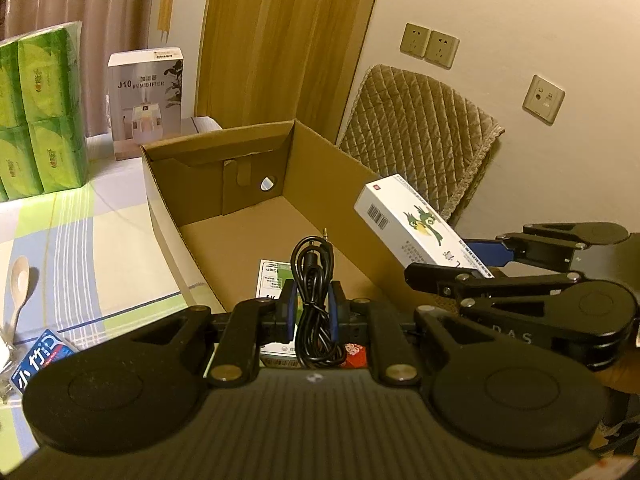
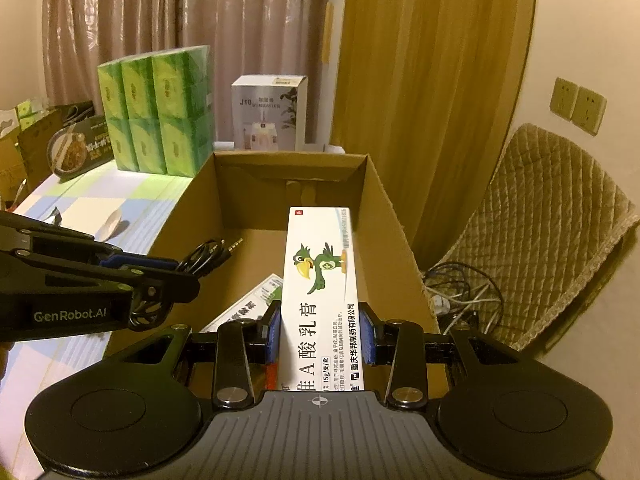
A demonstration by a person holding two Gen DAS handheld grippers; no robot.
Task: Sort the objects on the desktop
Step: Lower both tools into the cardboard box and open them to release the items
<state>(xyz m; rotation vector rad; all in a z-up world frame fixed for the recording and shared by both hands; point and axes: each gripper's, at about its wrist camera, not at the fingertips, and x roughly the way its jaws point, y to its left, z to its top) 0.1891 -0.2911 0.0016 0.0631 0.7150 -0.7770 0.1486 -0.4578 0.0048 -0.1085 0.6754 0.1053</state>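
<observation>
Ointment box [image 2: 320,300] between fingers [image 2: 274,336], over carton [image 2: 392,216]

Dim, warm, yellowish indoor light in both views, coming from above and somewhat behind the cameras. Strong fisheye bending: door [image 1: 280,40] and wall sockets [image 1: 430,46] curved and leaning, corners cut off in black. Soft, noisy detail throughout; curtain [image 2: 180,40] smeared, with pale streaks of sheen on its folds. Deep shade inside the cardboard box [image 2: 256,184] along its far wall, floor lit more evenly. Faint shadow under the spoon [image 1: 20,284] on the surface [image 1: 100,240]. Print on the white carton [image 2: 320,280] sharp near the lens, blurred at its far end. Black tongs bodies nearly featureless, with small highlights on screws.
</observation>
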